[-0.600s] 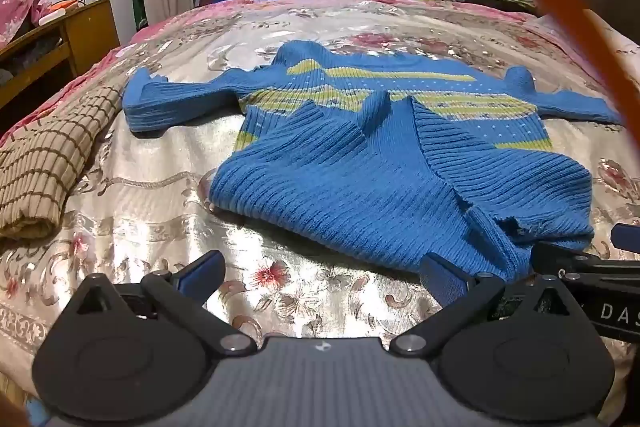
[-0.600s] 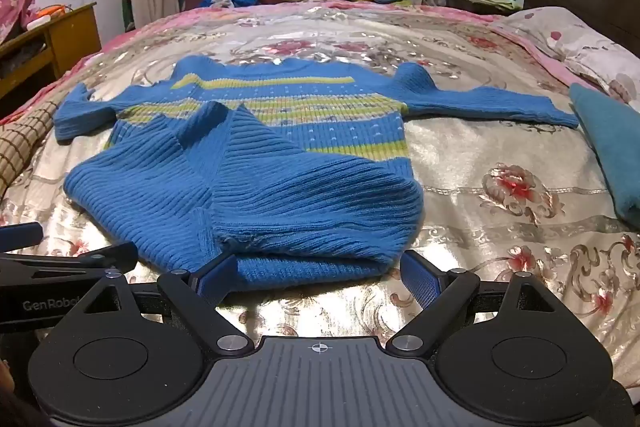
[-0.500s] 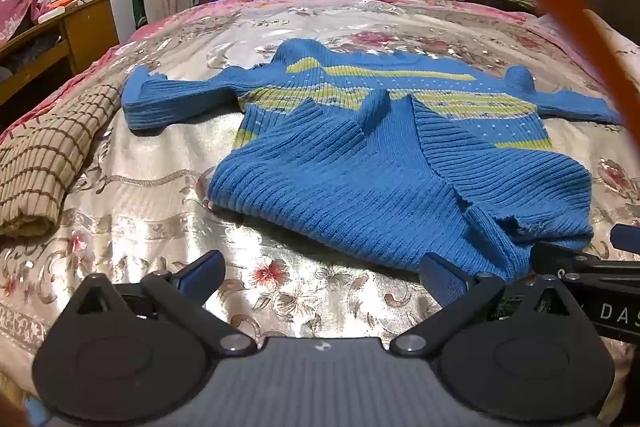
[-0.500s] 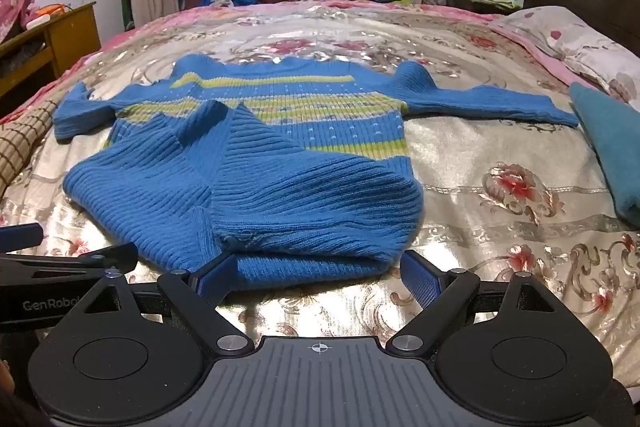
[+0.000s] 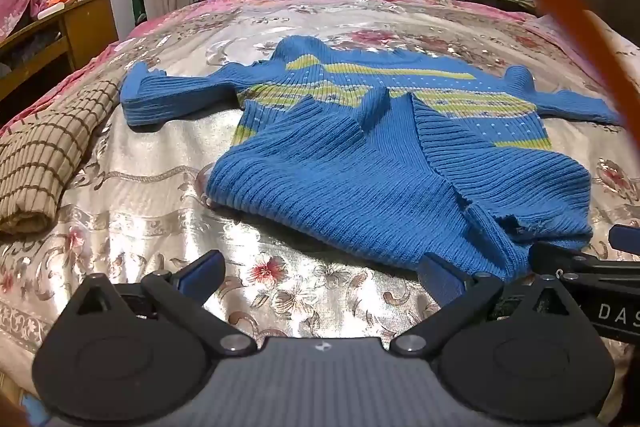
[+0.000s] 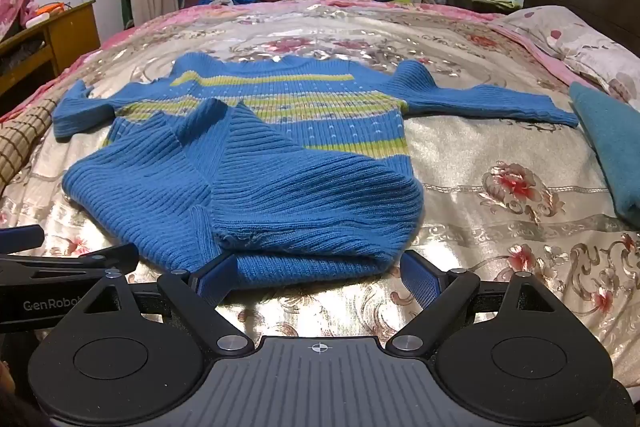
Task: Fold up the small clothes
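Both tools are wide open and holding nothing: the left tool [image 5: 320, 277] hovers over bare bedspread [image 5: 140, 195] by the sweater's near left corner, and the right tool [image 6: 316, 277] straddles the near edge of the blue sweater [image 6: 248, 163]. The sweater lies mid-bed, hem folded up, both sleeves still spread, so I'd say we're between folds. Next is probably pinching a sleeve and folding it in.

Blurred orange band [image 5: 568, 27] crossing the upper right of the left wrist view, too close to identify. Teal cloth [image 6: 612, 147] right of the right gripper [image 6: 318, 277], cut off by the frame edge. Checked fabric [image 5: 44, 155] left of the left gripper [image 5: 320, 275], likewise cropped.
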`<state>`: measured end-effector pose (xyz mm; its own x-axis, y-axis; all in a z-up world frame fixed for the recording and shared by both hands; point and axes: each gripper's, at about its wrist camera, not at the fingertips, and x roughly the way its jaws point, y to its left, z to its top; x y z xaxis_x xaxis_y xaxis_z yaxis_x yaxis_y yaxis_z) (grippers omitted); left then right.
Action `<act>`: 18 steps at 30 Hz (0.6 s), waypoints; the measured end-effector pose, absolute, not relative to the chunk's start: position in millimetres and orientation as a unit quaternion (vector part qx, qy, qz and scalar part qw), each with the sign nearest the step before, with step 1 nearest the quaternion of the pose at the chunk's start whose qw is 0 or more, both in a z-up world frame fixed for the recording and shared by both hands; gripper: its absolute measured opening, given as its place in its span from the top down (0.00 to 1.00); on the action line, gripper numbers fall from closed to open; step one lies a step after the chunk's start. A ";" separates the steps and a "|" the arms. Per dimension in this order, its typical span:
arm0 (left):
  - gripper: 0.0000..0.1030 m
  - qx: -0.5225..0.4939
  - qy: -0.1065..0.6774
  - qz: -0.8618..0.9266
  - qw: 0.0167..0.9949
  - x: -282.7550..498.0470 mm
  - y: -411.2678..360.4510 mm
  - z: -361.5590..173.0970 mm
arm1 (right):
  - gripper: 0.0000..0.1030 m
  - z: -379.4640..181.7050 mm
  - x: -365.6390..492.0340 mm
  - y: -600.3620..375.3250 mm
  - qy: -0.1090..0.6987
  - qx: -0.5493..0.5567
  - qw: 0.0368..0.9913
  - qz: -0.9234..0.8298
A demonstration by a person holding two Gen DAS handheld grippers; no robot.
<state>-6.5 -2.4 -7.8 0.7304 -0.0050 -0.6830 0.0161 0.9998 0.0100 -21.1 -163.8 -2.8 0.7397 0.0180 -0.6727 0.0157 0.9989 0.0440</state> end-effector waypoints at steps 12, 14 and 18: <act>0.00 0.004 0.371 -0.007 0.928 -0.4 1.3 -3.9 | 0.14 -2.1 -19.9 -162.2 0.361 0.022 0.932 0.000; 0.00 0.003 0.372 -0.008 0.928 -0.4 1.8 -4.1 | 0.14 -1.9 -19.9 -162.0 0.361 0.022 0.932 0.000; 0.00 -0.001 0.374 -0.008 0.927 0.2 3.0 -4.3 | 0.14 -1.6 -19.7 -161.6 0.361 0.021 0.932 0.000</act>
